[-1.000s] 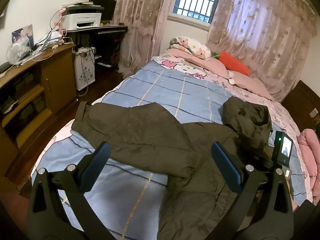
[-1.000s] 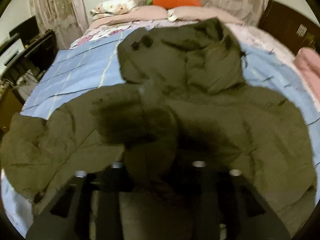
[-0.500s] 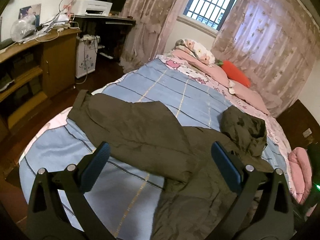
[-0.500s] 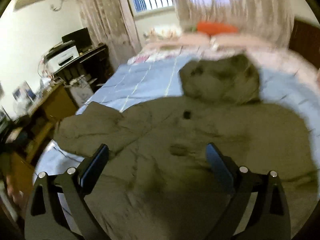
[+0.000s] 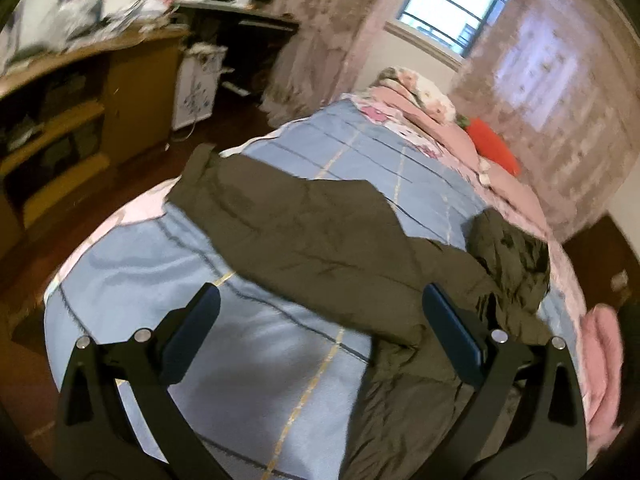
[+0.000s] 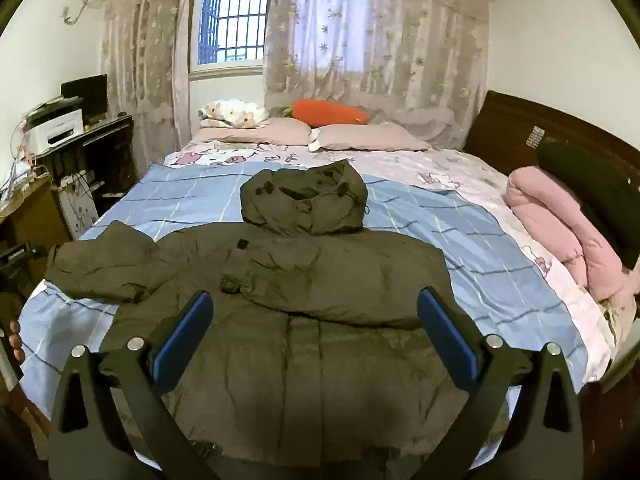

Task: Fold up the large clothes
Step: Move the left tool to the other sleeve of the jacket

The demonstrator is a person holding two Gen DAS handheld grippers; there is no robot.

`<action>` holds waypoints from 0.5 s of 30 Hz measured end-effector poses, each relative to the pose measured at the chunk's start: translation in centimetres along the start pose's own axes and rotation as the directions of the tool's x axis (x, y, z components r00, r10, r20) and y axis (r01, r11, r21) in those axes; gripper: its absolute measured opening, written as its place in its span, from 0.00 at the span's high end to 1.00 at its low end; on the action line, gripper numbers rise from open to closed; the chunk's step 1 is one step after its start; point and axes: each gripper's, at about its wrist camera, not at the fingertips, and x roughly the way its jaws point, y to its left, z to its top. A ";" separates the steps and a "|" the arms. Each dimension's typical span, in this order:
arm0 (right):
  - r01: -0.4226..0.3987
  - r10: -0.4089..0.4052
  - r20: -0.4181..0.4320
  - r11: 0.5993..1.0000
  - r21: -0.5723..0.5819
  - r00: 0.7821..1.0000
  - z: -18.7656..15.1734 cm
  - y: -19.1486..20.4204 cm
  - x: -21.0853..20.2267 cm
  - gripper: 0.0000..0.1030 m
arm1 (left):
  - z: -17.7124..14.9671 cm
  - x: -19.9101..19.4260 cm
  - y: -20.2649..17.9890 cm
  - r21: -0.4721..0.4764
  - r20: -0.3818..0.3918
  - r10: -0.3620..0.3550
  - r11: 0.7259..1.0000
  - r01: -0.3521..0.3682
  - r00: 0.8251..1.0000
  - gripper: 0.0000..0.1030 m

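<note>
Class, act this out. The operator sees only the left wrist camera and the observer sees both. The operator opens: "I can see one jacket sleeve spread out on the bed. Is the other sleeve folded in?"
Observer: Yes. The other sleeve lies folded across the chest of the jacket.
Operator: Is the right claw gripping it?
Observer: No. The right claw is open. Its jaws have just been opening and nothing is between them.
Operator: Does the jacket touch the pink quilt?
Observer: No. A strip of blue bedspread lies between the jacket and the pink quilt.
</note>
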 end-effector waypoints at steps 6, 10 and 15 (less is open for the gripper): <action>-0.003 0.003 -0.005 1.000 0.003 1.000 -1.3 -0.3 -2.1 0.01 | -0.2 -1.3 1.9 -0.032 0.013 -0.017 0.999 0.018 1.000 0.02; -0.006 0.006 -0.016 1.000 -0.009 1.000 -1.7 -0.5 -2.8 0.01 | -0.8 -1.1 3.3 -0.075 -0.039 -0.123 0.990 0.120 0.992 0.02; 0.001 -0.001 -0.016 1.000 -0.011 1.000 -2.0 -0.5 -3.2 0.01 | -1.2 -1.1 4.8 -0.133 -0.075 -0.151 0.981 0.140 0.986 0.02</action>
